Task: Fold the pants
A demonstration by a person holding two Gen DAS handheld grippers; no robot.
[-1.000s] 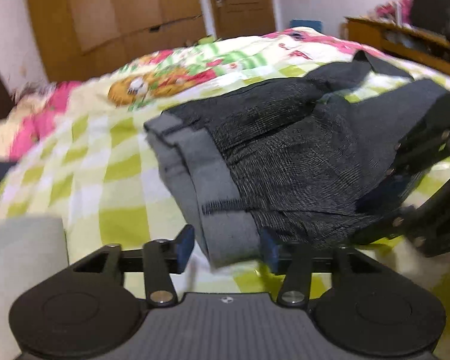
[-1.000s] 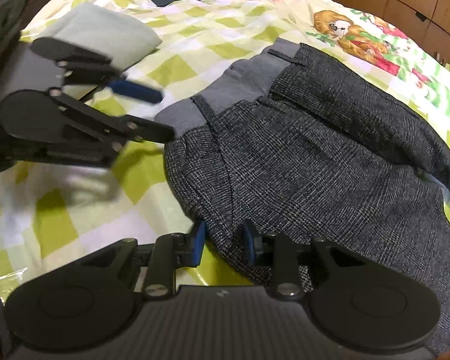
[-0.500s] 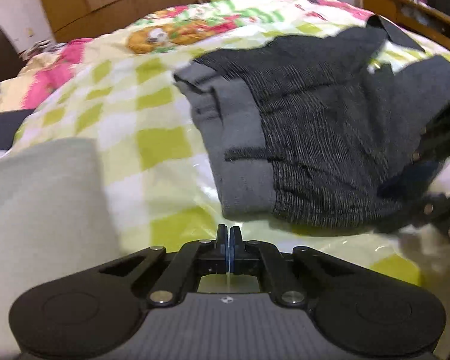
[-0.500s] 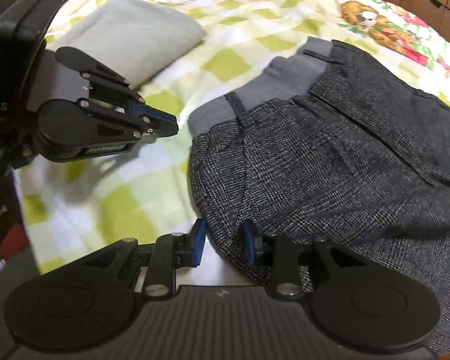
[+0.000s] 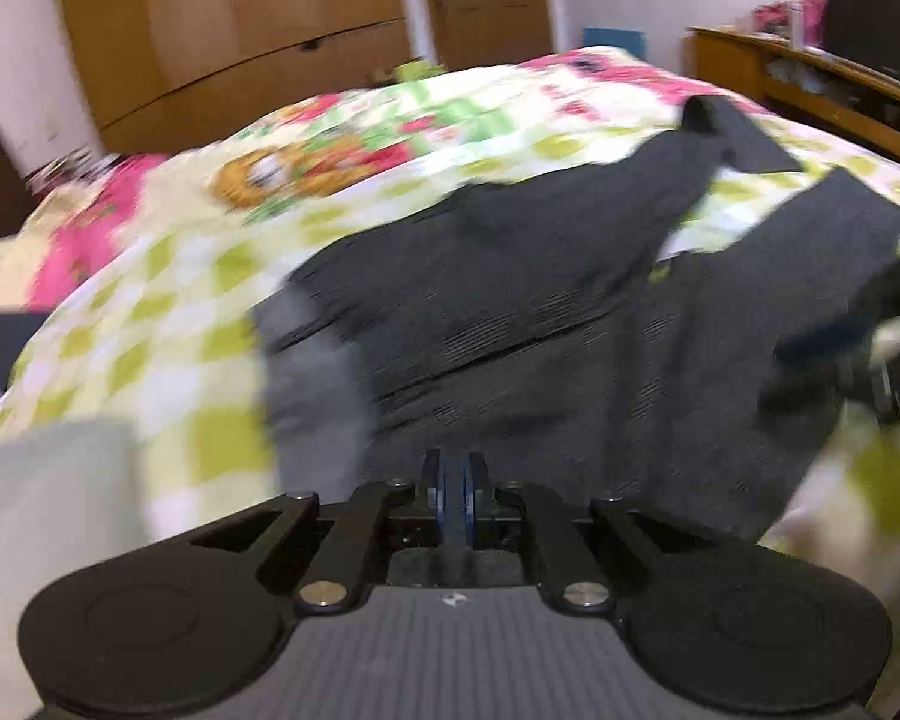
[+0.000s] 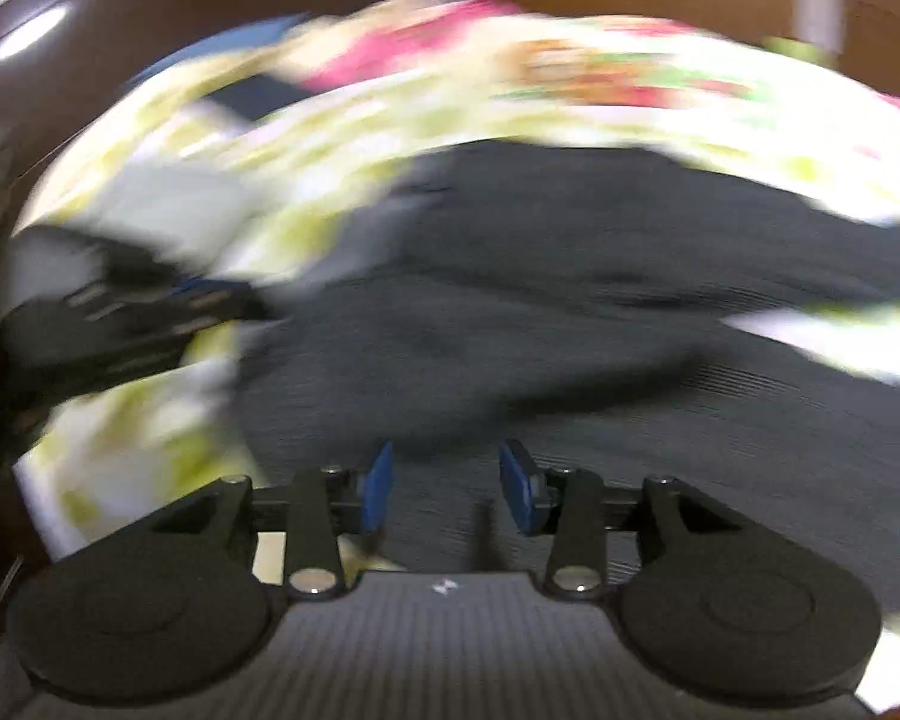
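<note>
Checkered bedspread [image 5: 168, 300] under dark pants [image 5: 540, 312]; left gripper [image 5: 456, 483] closed.

Home bedroom: bed [image 5: 168, 324] with a yellow-green checked cartoon-print sheet, wooden wardrobe [image 5: 240, 30] along the back wall, wooden door [image 5: 486, 0] with handle, wooden side shelf [image 5: 810, 90] holding clutter at right, grey folded cloth [image 5: 42, 510] lying on the bed

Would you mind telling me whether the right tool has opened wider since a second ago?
Yes: the right tool now gapes wider over the dark grey checked pants.
</note>
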